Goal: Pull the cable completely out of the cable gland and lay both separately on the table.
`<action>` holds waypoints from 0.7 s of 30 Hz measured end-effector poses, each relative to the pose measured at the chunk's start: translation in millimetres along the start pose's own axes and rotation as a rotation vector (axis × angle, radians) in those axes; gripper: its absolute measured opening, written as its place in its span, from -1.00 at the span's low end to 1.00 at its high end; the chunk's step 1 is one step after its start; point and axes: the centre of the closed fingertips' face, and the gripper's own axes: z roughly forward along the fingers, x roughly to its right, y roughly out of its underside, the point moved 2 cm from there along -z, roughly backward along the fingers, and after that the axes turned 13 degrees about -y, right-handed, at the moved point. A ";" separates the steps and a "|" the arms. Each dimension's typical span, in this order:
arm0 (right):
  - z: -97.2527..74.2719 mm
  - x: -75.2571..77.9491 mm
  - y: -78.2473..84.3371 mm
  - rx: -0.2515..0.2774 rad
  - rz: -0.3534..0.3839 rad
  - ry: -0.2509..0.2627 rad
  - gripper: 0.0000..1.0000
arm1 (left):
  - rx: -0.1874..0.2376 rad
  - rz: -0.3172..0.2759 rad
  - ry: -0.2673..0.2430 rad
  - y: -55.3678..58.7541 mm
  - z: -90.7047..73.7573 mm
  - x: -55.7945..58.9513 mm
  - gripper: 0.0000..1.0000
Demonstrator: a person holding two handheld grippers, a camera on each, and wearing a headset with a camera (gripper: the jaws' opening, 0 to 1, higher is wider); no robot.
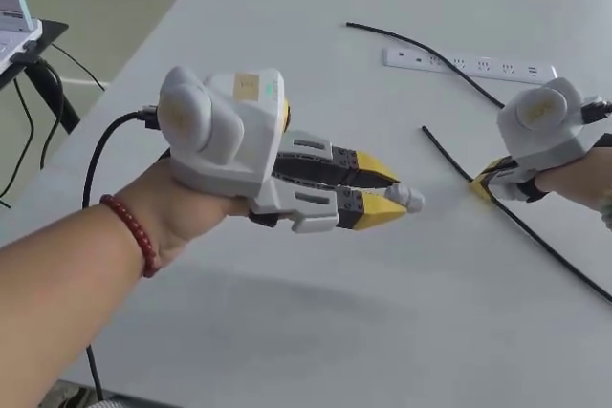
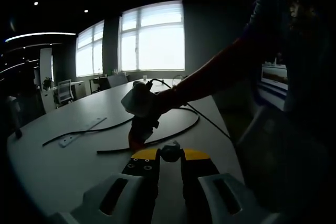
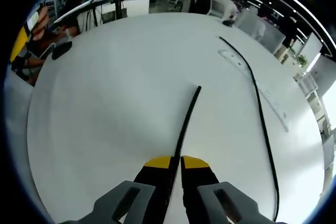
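A small grey cable gland (image 1: 413, 198) is pinched between the yellow tips of my left gripper (image 1: 397, 196), held above the white table (image 1: 316, 332). In the left gripper view the gland (image 2: 170, 150) sits between the shut jaws of the left gripper (image 2: 170, 157). A black cable (image 1: 449, 155) lies on the table to the right, its free end apart from the gland. My right gripper (image 1: 481, 185) is shut on that cable. In the right gripper view the cable (image 3: 189, 111) runs forward from the right gripper (image 3: 176, 162).
A white power strip (image 1: 469, 64) lies at the back right with a second black cable (image 1: 421, 48) crossing it; both also lie right of the held cable, strip (image 3: 247, 69) and cable (image 3: 260, 98). A laptop (image 1: 11, 7) stands beyond the table's left edge.
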 end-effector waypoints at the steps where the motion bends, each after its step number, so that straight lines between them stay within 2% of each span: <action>1: -0.6 -0.5 -1.0 0.011 0.018 -0.004 -0.84 | 0.002 0.001 -0.001 -0.5 -0.3 0.1 -0.68; 2: 0.7 -3.8 -2.4 0.026 0.035 -0.023 -0.76 | 0.002 0.001 -0.002 -0.6 -0.6 -0.1 -0.68; 3: -0.1 -2.7 -0.9 0.017 0.030 -0.012 -0.70 | 0.003 0.001 -0.004 -1.1 -1.0 -0.5 -0.68; 6: -3.0 -5.0 0.0 0.010 -0.001 -0.007 -0.74 | 0.006 0.000 -0.007 -1.7 -1.5 -1.1 -0.68; 9: -9.9 -6.1 -3.7 0.036 0.000 -0.002 -0.69 | 0.007 -0.001 -0.007 -1.6 -1.5 -0.9 -0.68; 14: -22.2 -11.7 -12.2 0.101 0.004 0.000 -0.24 | 0.002 -0.009 -0.013 1.9 -0.3 -0.8 -0.67; 16: -28.8 -15.9 -15.4 0.126 -0.003 0.009 0.09 | 0.003 -0.011 -0.012 2.4 0.1 0.3 -0.67; 18: -34.1 -20.8 -18.0 0.151 -0.003 0.002 0.17 | -0.001 -0.013 -0.013 4.0 0.5 0.6 -0.67; 21: -46.7 -28.6 -20.9 0.197 -0.009 0.015 0.48 | -0.002 -0.018 -0.015 5.3 0.8 1.0 -0.67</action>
